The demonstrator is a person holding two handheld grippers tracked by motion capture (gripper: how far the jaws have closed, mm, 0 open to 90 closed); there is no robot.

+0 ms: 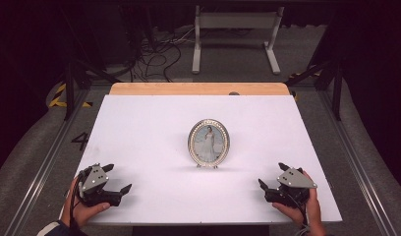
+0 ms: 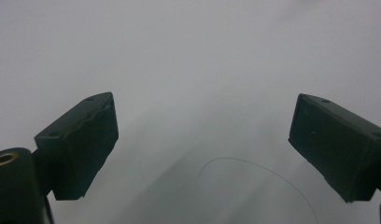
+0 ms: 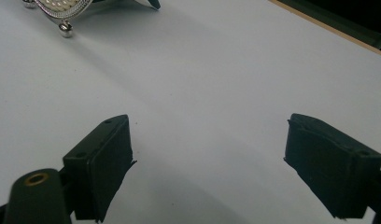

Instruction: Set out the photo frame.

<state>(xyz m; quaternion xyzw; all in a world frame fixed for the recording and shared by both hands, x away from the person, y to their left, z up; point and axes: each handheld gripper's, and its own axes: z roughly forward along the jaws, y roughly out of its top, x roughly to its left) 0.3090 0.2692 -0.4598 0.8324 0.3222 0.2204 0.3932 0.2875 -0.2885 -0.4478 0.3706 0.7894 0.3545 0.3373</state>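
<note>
Jaws of the left gripper (image 1: 117, 178) stand wide apart with nothing between them; in the left gripper view they frame bare white surface, crossed by one thin curved line like a hair (image 2: 258, 173). Jaws of the right gripper (image 1: 272, 175) are spread just as wide and grip nothing, the white table (image 3: 216, 93) showing plain between them in the right gripper view.

Each gripper sits low over the near edge of the table (image 1: 139, 128), the left at the near left corner, the right at the near right corner, each held in a hand that comes in from the bottom of the high view. A grey three-cornered plate tops each one.

Between them and farther from the person, about mid-table, stands the oval picture frame (image 1: 208, 142), upright on small ball feet, facing the person, its silver rim set with pearl-like beads around a picture of a figure in white. It is well apart from both grippers. In the right gripper view its beaded lower rim and one foot (image 3: 65, 29) show at the top left, with the dark back stand just behind.

Beyond the white surface a strip of wooden tabletop (image 1: 198, 88) shows at the far edge.
</note>
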